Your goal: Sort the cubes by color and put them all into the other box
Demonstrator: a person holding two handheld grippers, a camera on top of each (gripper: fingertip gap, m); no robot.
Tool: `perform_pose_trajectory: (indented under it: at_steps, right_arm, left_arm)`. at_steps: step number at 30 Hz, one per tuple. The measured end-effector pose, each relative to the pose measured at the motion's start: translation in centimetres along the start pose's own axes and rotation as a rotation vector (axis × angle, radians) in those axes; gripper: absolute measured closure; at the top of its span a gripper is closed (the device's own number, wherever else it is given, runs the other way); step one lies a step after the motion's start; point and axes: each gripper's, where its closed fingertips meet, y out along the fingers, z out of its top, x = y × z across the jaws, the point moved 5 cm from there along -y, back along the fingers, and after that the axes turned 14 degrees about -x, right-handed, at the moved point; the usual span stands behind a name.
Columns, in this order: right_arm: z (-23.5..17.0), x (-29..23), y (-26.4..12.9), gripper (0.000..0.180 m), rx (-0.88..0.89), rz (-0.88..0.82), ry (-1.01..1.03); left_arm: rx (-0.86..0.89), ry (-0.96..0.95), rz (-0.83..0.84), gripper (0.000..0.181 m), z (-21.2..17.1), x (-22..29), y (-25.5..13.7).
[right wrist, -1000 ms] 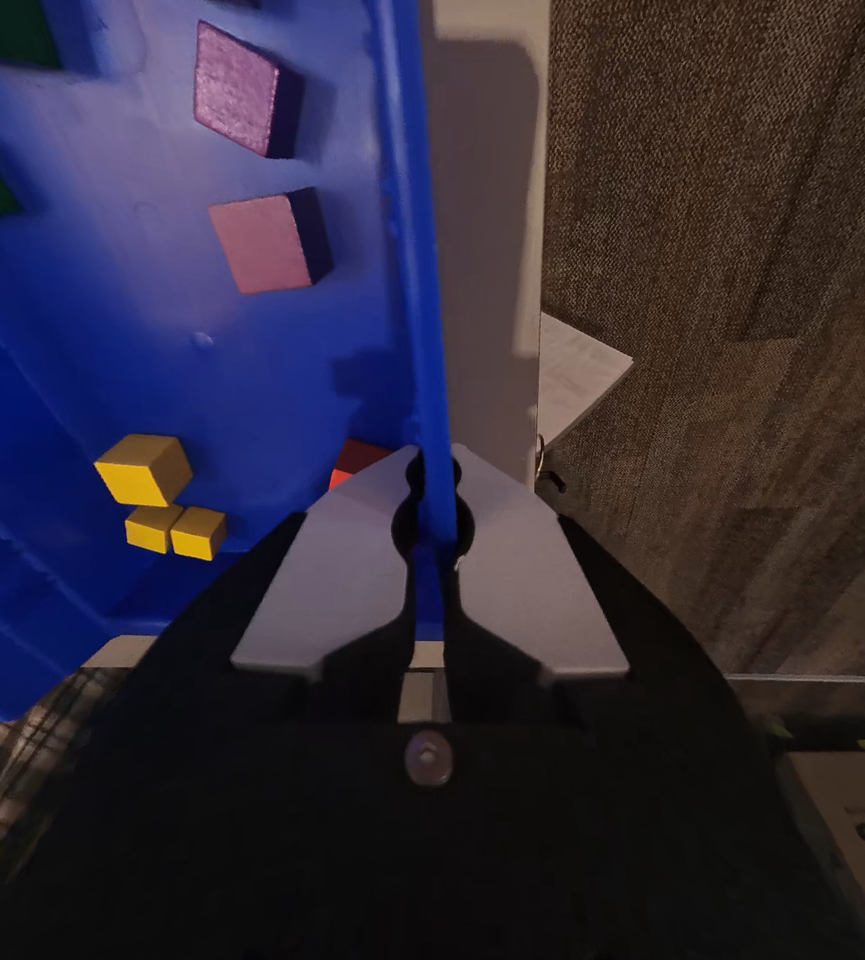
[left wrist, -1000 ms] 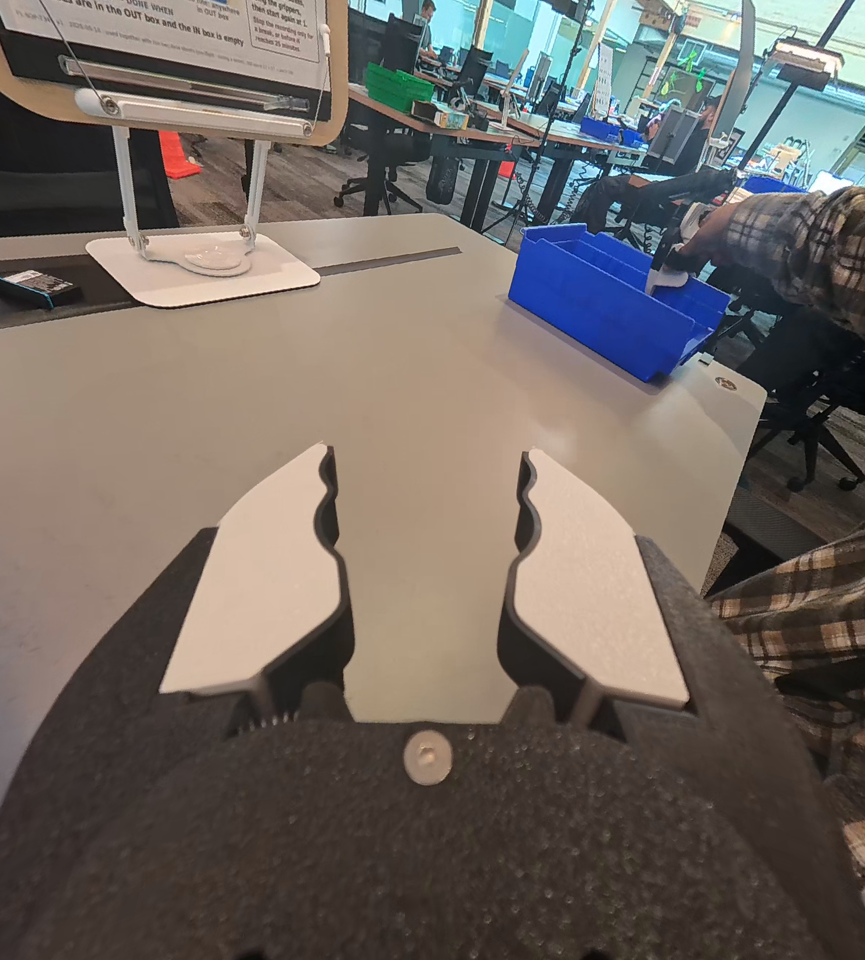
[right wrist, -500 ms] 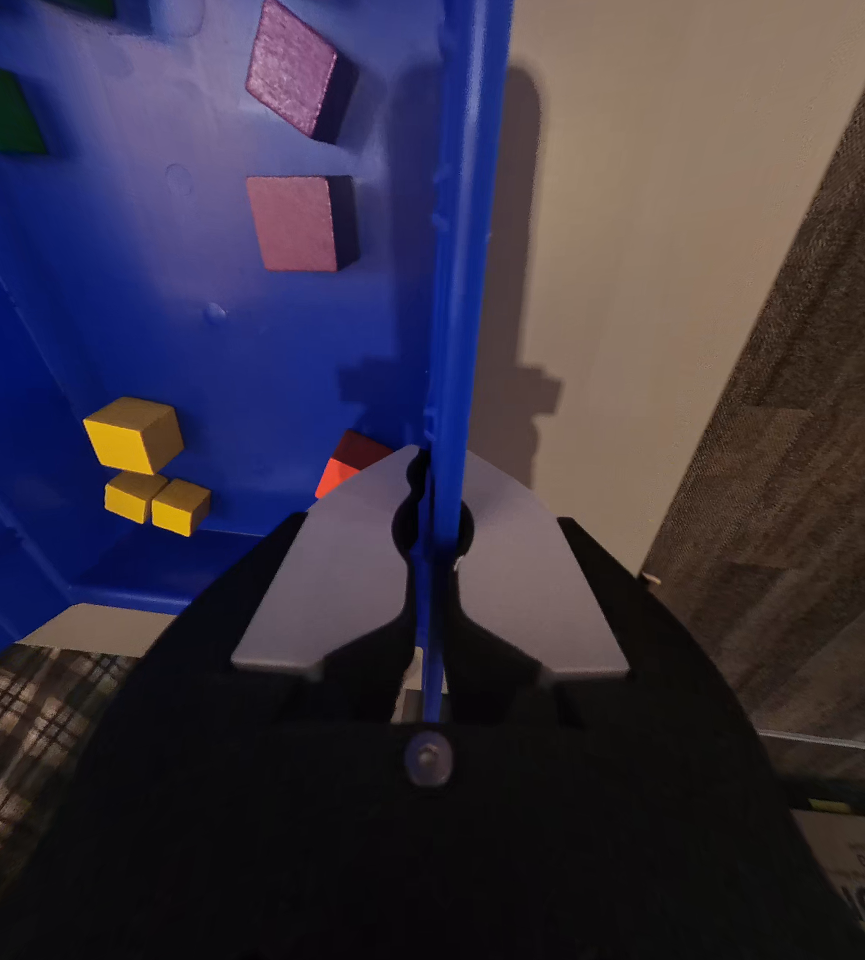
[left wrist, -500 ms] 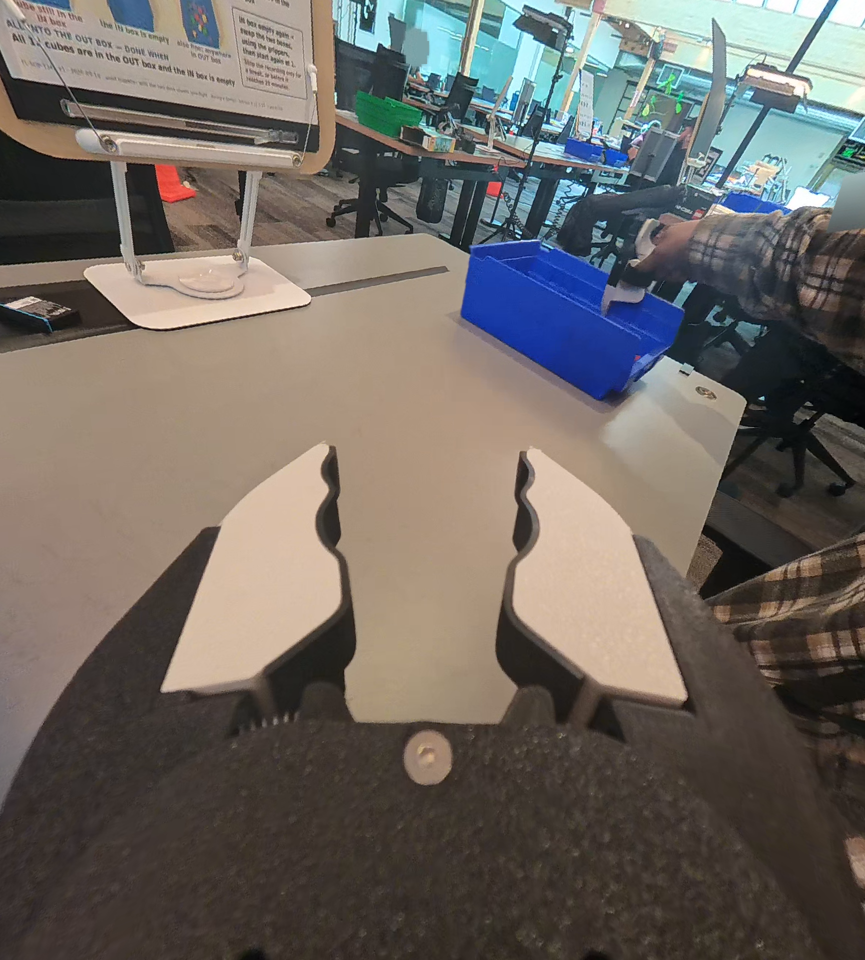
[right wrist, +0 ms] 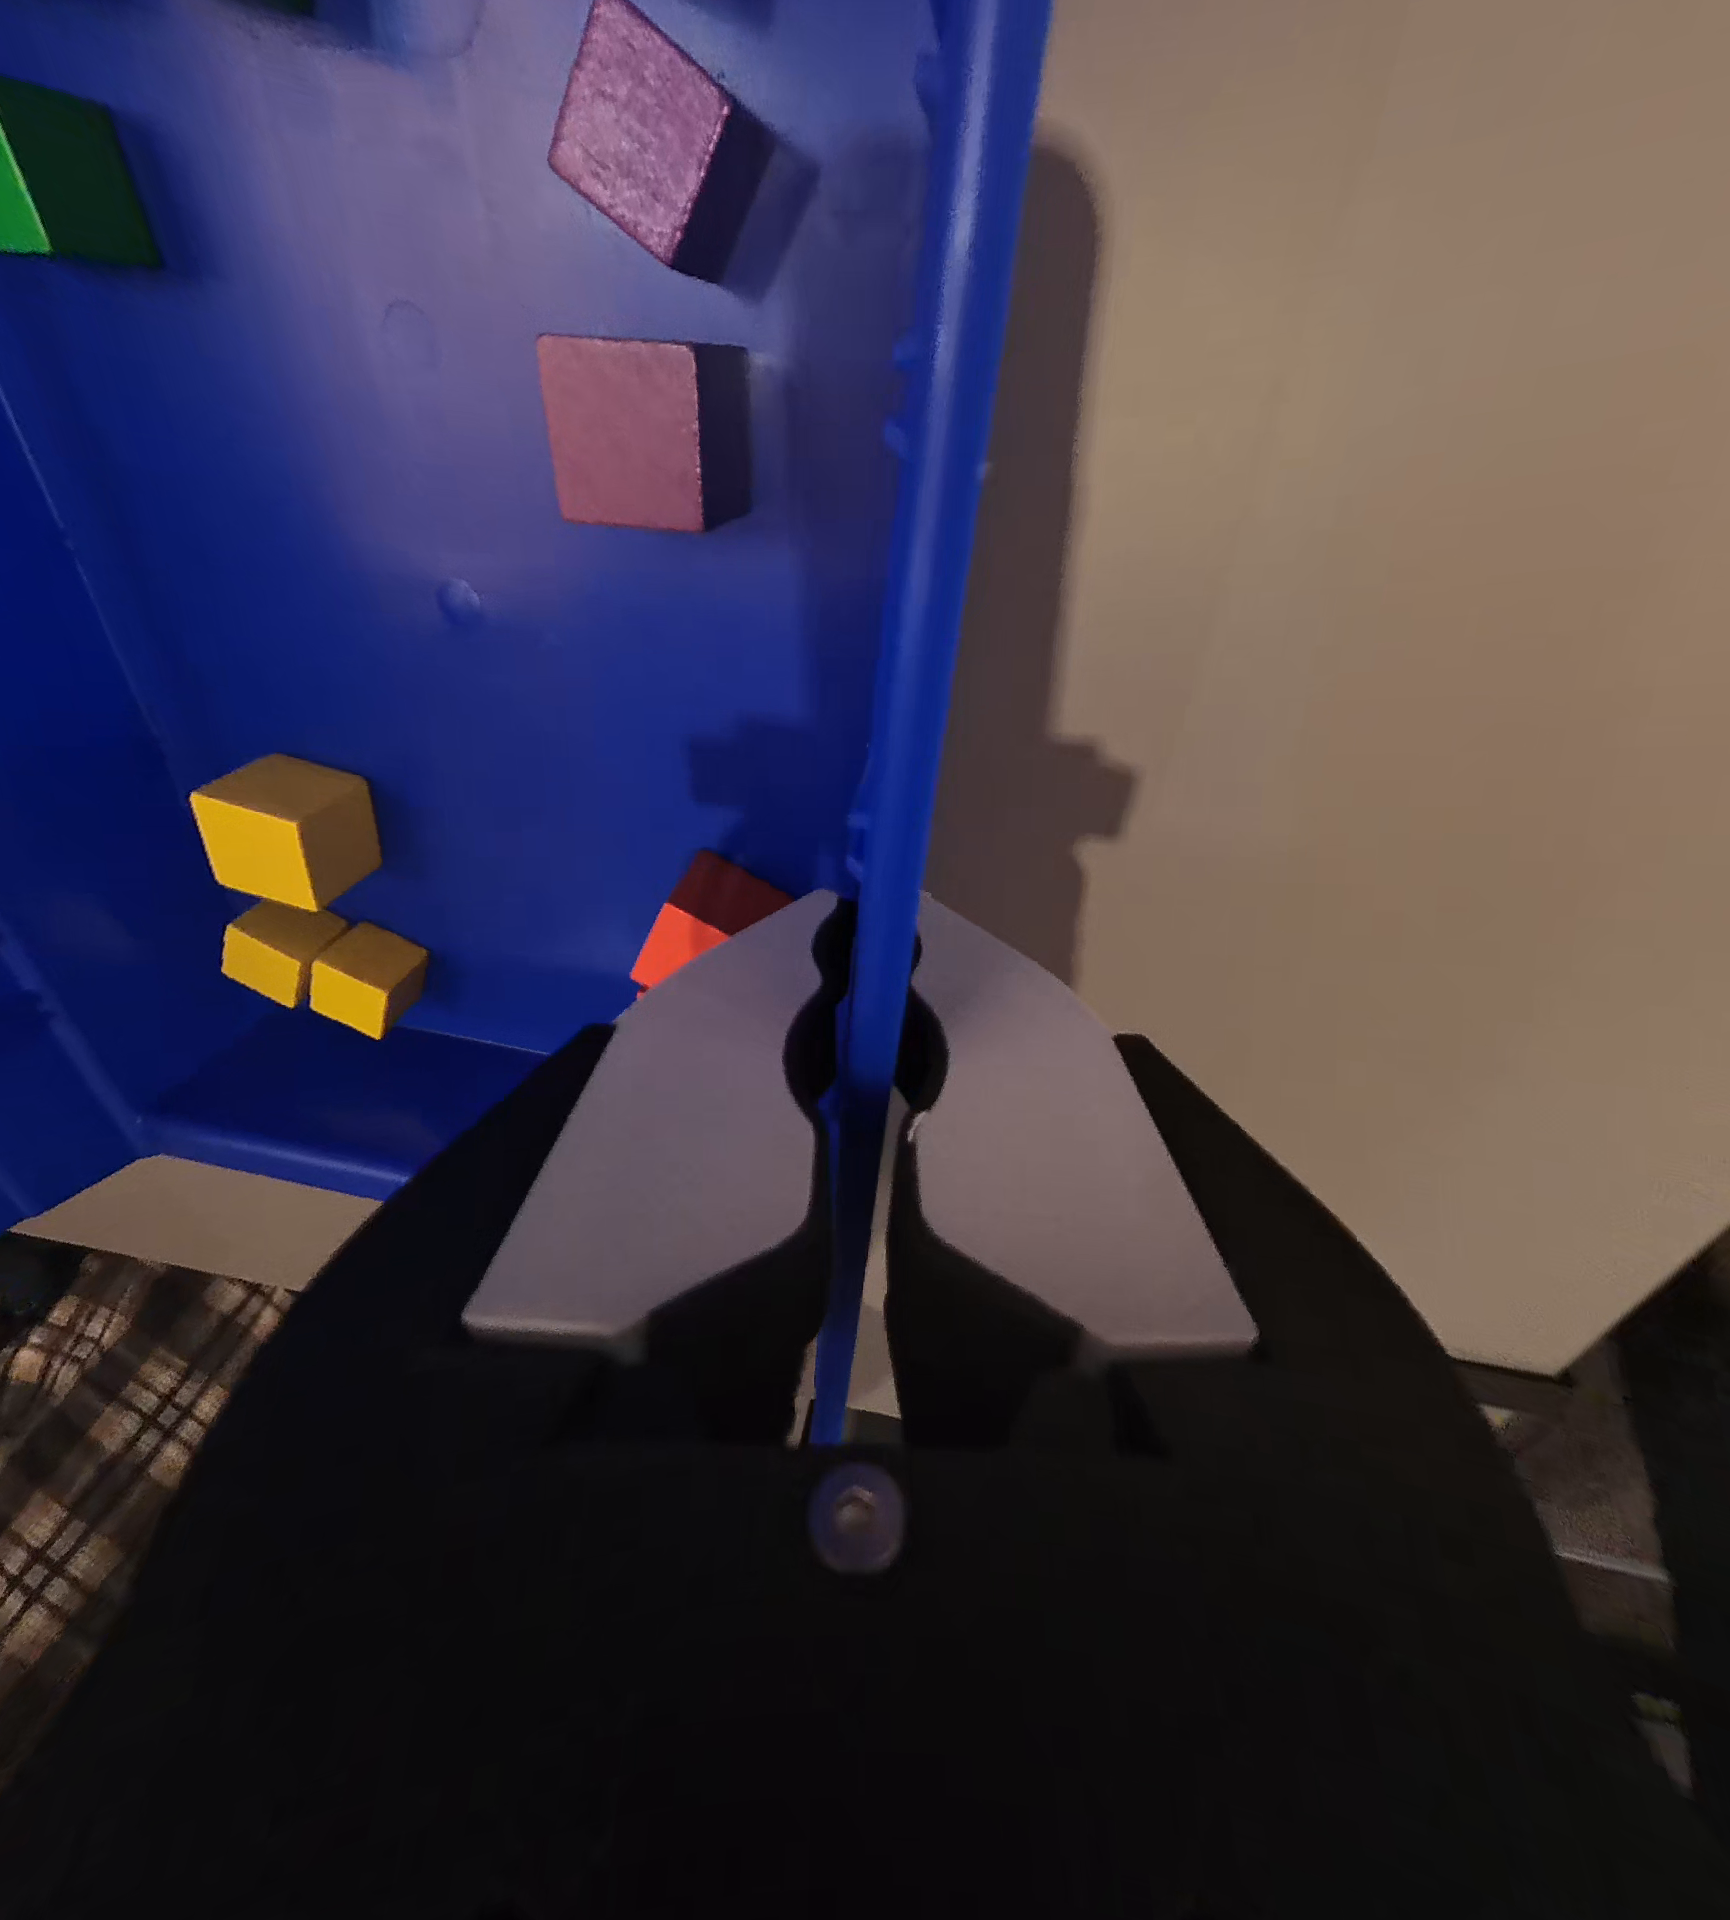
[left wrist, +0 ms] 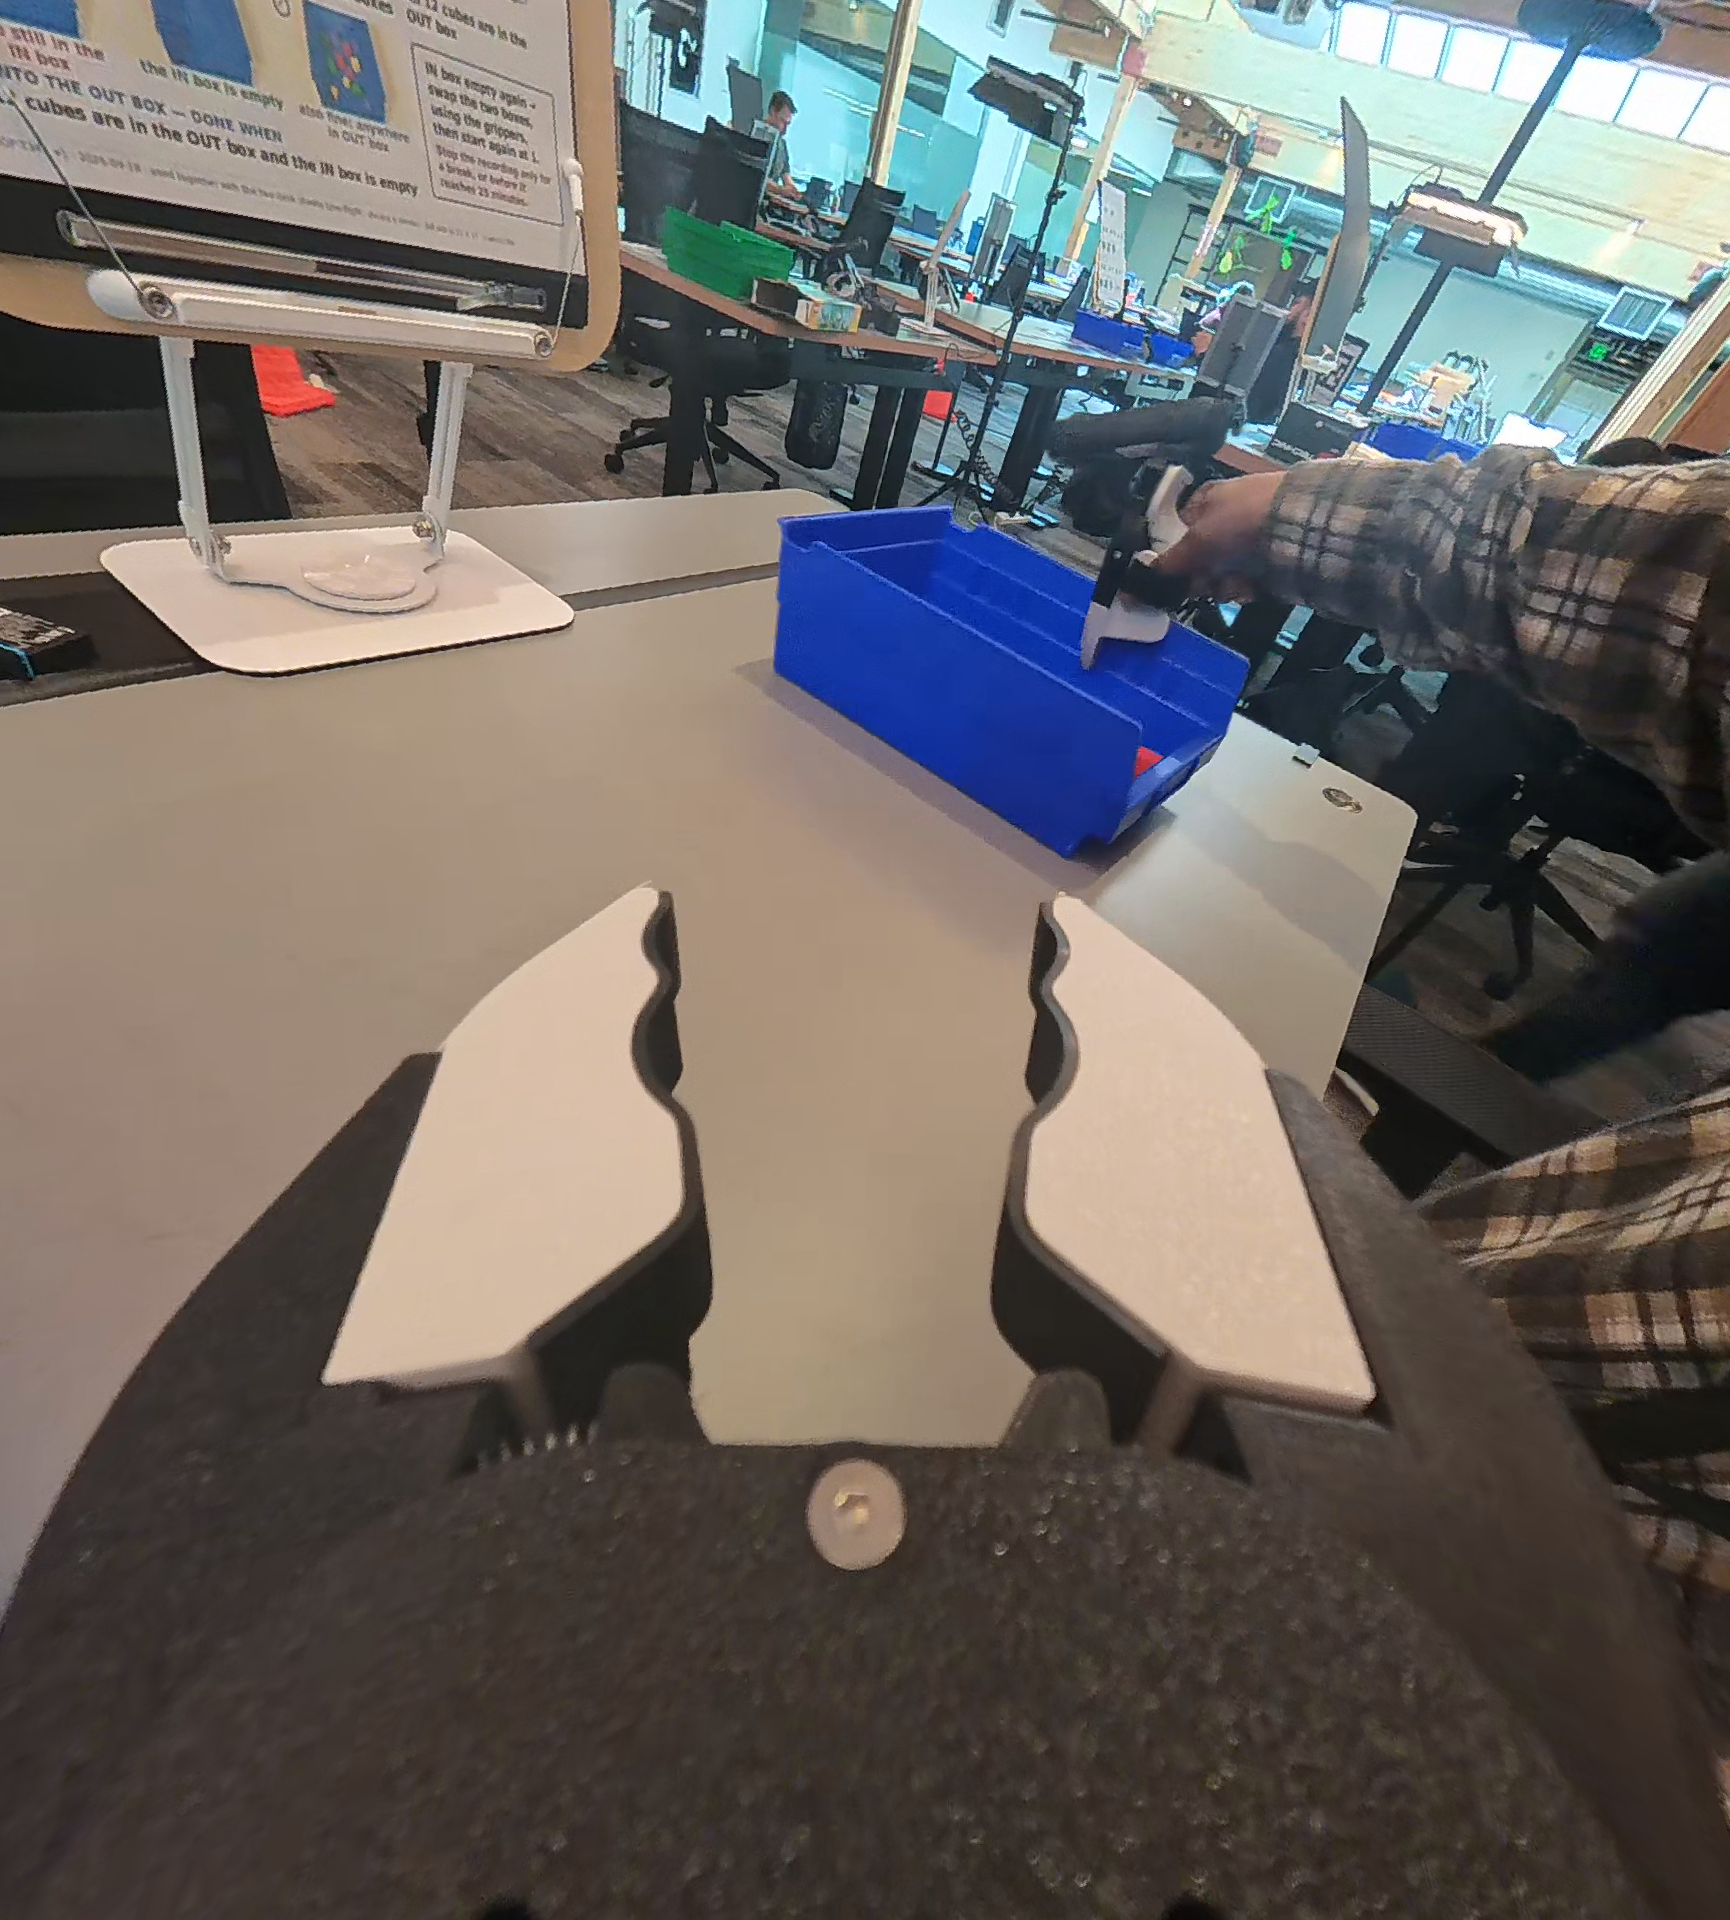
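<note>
From my left wrist view, my left gripper (left wrist: 856, 997) hovers spread wide and empty over the grey table (left wrist: 217, 883); the blue box (left wrist: 944, 665) sits near its far right corner. From my right wrist view, my right gripper (right wrist: 866, 997) is clamped on that box's side wall (right wrist: 934, 520), with yellow cubes (right wrist: 284, 831), purple cubes (right wrist: 622, 431), a green cube (right wrist: 19, 166) and a red cube (right wrist: 700, 925) inside.

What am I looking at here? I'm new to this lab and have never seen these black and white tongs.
A person holds a hand-operated pair of tongs in each hand, each carrying a camera that looks along its two fingers. The left camera shows the left tongs open and empty over a grey table, with the blue box and a sign stand farther off. The right camera looks down into that box, where the right tongs are shut on its side wall. Inside lie yellow cubes, purple cubes, a green cube and a red cube.
</note>
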Motion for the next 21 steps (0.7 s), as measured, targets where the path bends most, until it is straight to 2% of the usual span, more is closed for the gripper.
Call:
perform_pose_trajectory:
  at_steps: [21]
  right_arm:
    - [1.8,-8.9,1.0,0.174,-0.038,0.028,-0.060]
  left_arm:
    - [0.026,0.018,-0.013,0.116,0.5,0.9,-1.0]
